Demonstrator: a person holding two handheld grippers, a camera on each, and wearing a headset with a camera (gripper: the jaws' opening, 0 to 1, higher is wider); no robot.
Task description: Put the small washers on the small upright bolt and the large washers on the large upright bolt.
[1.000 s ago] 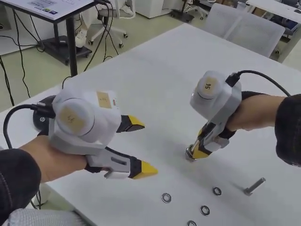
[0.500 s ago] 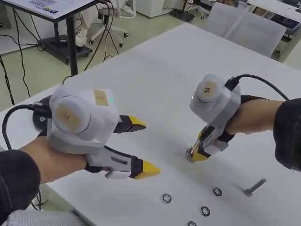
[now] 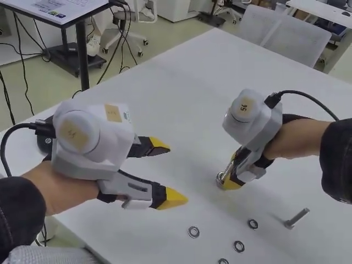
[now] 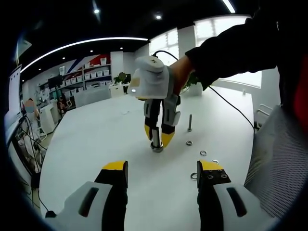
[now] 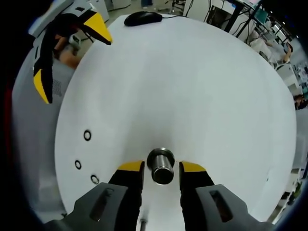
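While a person is working over a white surface [image 3: 181,99], the right tongs [image 3: 228,179] are gripping a large silver metal bolt [image 5: 160,166], with the two yellow-tipped jaws pressing in on its shaft from either side. This large bolt is standing upright, with its wide head resting on the surface.

The left tongs [image 3: 165,171] are hovering to the left of the large bolt and well apart from it. Their jaws are spread wide and are holding nothing.

Four small round metal washers [image 3: 193,231] are lying flat on the surface, on the person's side of the large bolt. They are forming a loose cluster, apart from the bolt and from one another.

A small silver metal bolt [image 3: 297,218] is sitting to the right of the large bolt. It is just past the washers, near them but not touching. In the left gripper view it is looking upright.

A black computer mouse [image 5: 143,18] is lying far to the left of the large bolt, beyond the left tongs.
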